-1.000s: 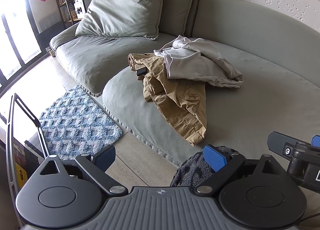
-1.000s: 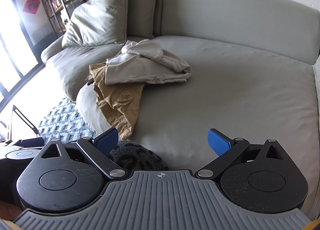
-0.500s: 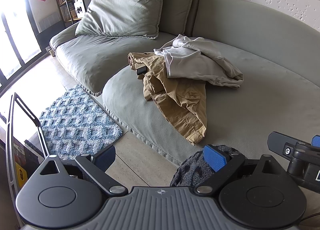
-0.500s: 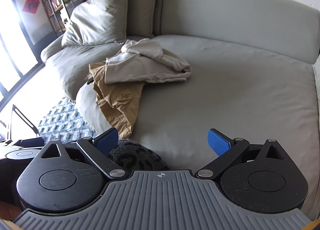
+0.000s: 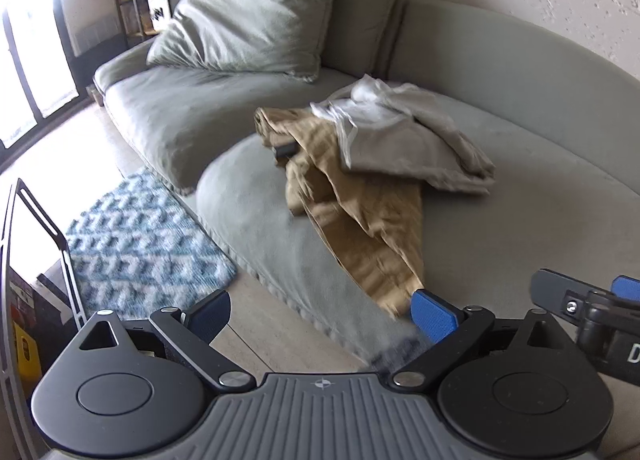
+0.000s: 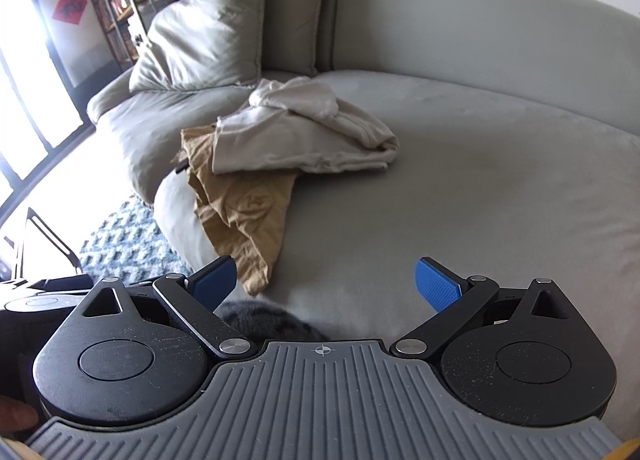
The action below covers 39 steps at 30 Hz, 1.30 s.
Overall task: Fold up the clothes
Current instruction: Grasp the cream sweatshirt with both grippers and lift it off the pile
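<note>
— What have you got in the grippers?

— Nothing. My left gripper (image 5: 320, 312) has its jaws spread wide and empty, and my right gripper (image 6: 326, 284) is the same: blue pads far apart, only air between them. I judge that suits an approach, since I haven't picked a grab point.

— Where are the clothes?

— Ahead of both grippers, on the rounded grey sofa seat (image 6: 480, 180). The tan trousers (image 5: 360, 216) lie crumpled, one leg trailing toward me, its hem close in front of my left gripper's right pad and near the seat's front edge. The pale grey shirt (image 6: 304, 140) is bunched on top of their far end, so the two overlap.

— Why does that matter?

— I think the shirt has to come off first, or the trousers get dragged along. It looks soft and limp, so a single pinch would only lift a lump.

— And the open seat?

— To the right of my right gripper the cushion is bare, which seems a sensible place to spread a garment flat. Folding hasn't begun.

— Anything else nearby?

— A blue patterned rug (image 5: 140, 244) on the floor, left of my left gripper, and pillows (image 5: 256, 16) far ahead.
</note>
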Tool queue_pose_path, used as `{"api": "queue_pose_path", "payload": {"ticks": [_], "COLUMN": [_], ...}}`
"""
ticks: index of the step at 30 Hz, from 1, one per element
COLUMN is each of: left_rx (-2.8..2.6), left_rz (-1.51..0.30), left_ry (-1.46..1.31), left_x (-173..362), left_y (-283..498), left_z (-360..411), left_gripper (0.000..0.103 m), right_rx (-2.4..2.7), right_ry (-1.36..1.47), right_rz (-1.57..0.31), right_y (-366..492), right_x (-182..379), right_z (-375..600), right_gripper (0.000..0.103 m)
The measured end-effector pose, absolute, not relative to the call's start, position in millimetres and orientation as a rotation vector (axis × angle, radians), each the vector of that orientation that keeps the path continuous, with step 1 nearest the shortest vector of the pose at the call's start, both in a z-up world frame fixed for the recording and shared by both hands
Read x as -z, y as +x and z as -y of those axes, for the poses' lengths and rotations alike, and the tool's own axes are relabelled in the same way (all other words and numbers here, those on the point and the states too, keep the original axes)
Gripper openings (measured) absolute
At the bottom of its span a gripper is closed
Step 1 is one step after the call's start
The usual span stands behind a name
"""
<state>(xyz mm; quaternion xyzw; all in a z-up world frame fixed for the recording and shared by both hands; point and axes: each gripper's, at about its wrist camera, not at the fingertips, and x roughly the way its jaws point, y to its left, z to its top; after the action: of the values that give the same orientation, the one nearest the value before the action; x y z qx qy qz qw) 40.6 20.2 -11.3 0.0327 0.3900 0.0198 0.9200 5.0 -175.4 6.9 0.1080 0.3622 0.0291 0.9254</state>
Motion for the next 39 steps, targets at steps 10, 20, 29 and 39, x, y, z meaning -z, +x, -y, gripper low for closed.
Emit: {"api": "queue_pose_path", "payload": {"ticks": [10, 20, 29, 39], "left_rx": [0.094, 0.193, 0.453, 0.823], "left_rz": [-0.707, -0.666, -0.429, -0.091], "left_ry": [0.037, 0.038, -0.191, -0.228], "left_x": [32, 57, -25, -168], "left_y": [138, 229, 215, 93], "left_z": [-18, -6, -6, 73], "left_gripper": [0.073, 0.020, 0.004, 0.004], "right_rx": [-0.170, -0.108, -0.021, 0.421], "right_ry": [0.195, -0.071, 0.128, 0.766], "right_rz": [-0.664, -0.620, -0.623, -0.476], "right_y": [99, 217, 255, 38], "right_x": [4, 44, 44, -32], "right_z": [167, 164, 199, 405], "right_gripper": [0.064, 0.067, 0.005, 0.031]}}
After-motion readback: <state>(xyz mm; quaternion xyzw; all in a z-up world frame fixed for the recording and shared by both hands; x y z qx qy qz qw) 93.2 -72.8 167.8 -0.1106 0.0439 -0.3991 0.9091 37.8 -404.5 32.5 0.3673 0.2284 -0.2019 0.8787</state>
